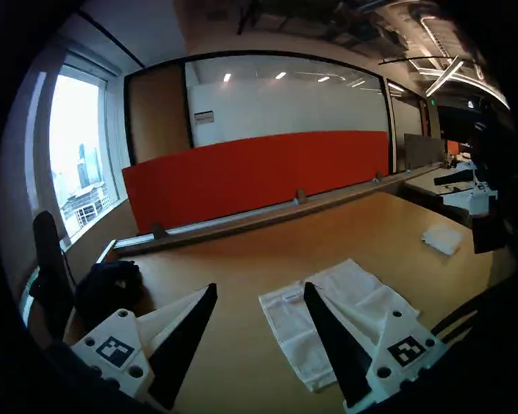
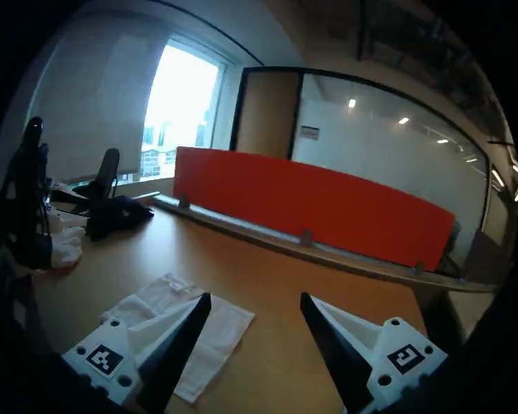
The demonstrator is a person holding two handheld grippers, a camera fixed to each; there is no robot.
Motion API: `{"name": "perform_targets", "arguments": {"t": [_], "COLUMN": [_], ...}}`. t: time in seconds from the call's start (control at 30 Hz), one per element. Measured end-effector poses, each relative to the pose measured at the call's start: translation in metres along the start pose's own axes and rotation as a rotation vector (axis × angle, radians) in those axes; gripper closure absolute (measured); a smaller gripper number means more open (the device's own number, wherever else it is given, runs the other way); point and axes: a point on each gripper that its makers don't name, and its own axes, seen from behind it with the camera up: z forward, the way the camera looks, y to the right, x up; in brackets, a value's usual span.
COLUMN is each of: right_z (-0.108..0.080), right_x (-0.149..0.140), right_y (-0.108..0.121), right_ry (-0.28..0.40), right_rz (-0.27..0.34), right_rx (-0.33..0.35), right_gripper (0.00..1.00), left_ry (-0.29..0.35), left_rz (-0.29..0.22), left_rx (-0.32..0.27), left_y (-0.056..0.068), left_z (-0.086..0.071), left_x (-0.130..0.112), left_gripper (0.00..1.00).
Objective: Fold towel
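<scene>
Where the wooden desk point(image 1: 259, 238) runs up to an orange divider panel point(image 1: 259, 172), a white towel point(image 1: 359, 293) lies flat on the desktop, creased, touched by neither gripper. In the left gripper view the left gripper point(image 1: 259, 286) has its fingers spread wide with nothing between them, and the towel lies partly behind the right-hand finger. In the right gripper view the right gripper point(image 2: 254, 297) is likewise released and empty, the towel partly behind its left-hand finger. A smaller folded white cloth point(image 1: 443, 239) rests farther along the desk, well apart from the towel. A dark bundle point(image 1: 110, 286) sits near the window point(image 1: 79, 159)
</scene>
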Motion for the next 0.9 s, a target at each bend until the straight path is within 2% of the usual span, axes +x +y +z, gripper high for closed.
{"name": "perform_targets", "arguments": {"t": [0.2, 0.3, 0.6, 0.9], "right_z": [0.007, 0.011, 0.024, 0.034], "right_x": [-0.019, -0.035, -0.088, -0.137], "right_y": [-0.018, -0.027, -0.054, -0.067], "right_ry": [-0.047, -0.082, -0.177, -0.261], "right_rz": [0.014, 0.014, -0.024, -0.049], "right_rx": [0.05, 0.069, 0.128, 0.158], "right_gripper": [0.0, 0.0, 0.0, 0.0], "left_ry": [-0.092, -0.135, -0.243, -0.315], "left_rz": [0.01, 0.024, 0.065, 0.111], "left_rx": [-0.082, -0.111, -0.178, -0.248], "left_y": [0.023, 0.03, 0.046, 0.064], "left_z": [0.011, 0.017, 0.026, 0.034], "left_x": [-0.043, -0.064, -0.121, -0.161], "left_gripper": [0.07, 0.07, 0.07, 0.07]}}
